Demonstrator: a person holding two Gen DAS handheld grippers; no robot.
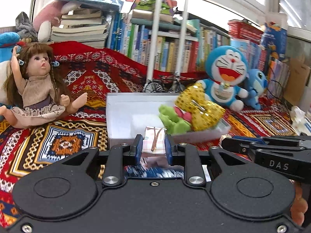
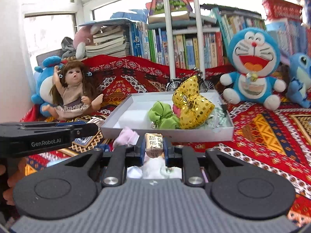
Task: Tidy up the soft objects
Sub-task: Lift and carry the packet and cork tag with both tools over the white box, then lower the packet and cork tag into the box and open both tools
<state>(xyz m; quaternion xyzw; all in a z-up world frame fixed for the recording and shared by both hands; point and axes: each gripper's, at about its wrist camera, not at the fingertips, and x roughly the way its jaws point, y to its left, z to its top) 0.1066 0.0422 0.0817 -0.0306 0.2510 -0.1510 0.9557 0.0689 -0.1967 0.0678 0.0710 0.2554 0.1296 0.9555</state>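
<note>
My left gripper (image 1: 153, 145) is shut on a small pale soft packet (image 1: 154, 138) with brown streaks on it. My right gripper (image 2: 154, 147) is shut on a beige packet (image 2: 153, 143) printed with characters. Both hang just in front of a shallow white box (image 2: 167, 134), which lies on the patterned cloth. Inside the box lie a green plush (image 2: 161, 114), a gold sequinned piece (image 2: 191, 104) and something pink between them. In the left wrist view the same box (image 1: 136, 95) holds the green plush (image 1: 173, 118) and the gold piece (image 1: 200, 106). The right gripper's side (image 1: 262, 145) shows at the right edge there.
A doll (image 2: 75, 91) sits left of the box, a blue cat plush (image 2: 252, 62) and a smaller blue plush (image 2: 299, 77) to the right. A miniature bicycle (image 1: 155, 86), white pipe frame and rows of books stand behind. A lilac soft item (image 2: 126, 137) lies by the box's front.
</note>
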